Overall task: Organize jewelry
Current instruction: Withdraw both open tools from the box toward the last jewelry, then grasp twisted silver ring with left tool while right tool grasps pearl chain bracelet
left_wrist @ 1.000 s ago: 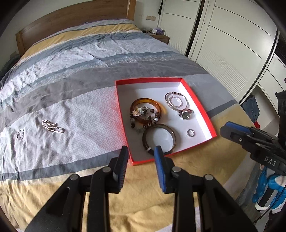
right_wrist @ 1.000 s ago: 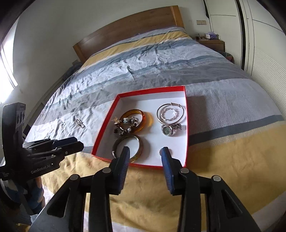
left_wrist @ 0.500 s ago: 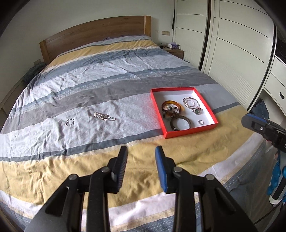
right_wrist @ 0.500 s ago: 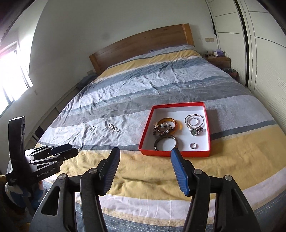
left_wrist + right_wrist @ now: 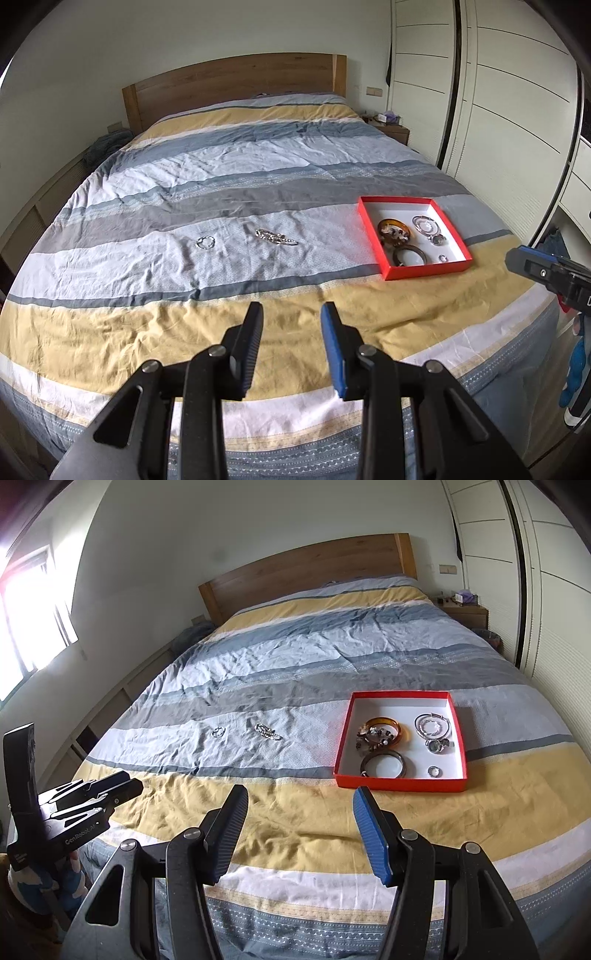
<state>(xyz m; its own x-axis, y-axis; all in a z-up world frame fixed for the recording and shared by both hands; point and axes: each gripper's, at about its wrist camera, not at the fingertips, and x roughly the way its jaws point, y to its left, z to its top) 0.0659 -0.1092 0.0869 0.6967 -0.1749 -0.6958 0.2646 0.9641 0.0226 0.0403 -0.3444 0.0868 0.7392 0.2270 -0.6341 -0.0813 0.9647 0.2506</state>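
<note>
Your left hand-held gripper [image 5: 291, 325]: jaws part open, narrow gap, nothing btwn them; hangs over the yellow stripe at the foot of the bed [image 5: 236, 177].
Your right hand-held gripper [image 5: 300, 810]: jaws wide apart, empty; also over the yellow stripe, red box just beyond its right finger.
Seen from the other cam: left one shows at the left edge of the right view, right one at the right edge of the left view.
Red box [image 5: 345, 744]: open, white inside, sits on the bed's right side, across the grey/yellow stripes.
In the box: amber bangle [image 5: 395, 725] w/ a beaded bracelet [image 5: 371, 738] lying over it, back-left; dark bangle [image 5: 400, 762] front-left, near the front wall; silver bangle [image 5: 419, 722] back-right; watch [image 5: 436, 745] just in front of it; small ring [image 5: 434, 771] front-right, apart from the rest.
Loose on bed: silver chain [image 5: 275, 237] on the pale stripe, well left of the box; small silver ring-like piece [image 5: 205, 242] further left, apart from the chain. Too small to tell exactly what it is.
Bed: striped cover, wrinkled; wood headboard [image 5: 236, 85] at the far end.
Room: white wardrobe [image 5: 517, 96] on the right, nightstand [image 5: 463, 609] by the headboard, bright window [image 5: 26, 620] on the left.
</note>
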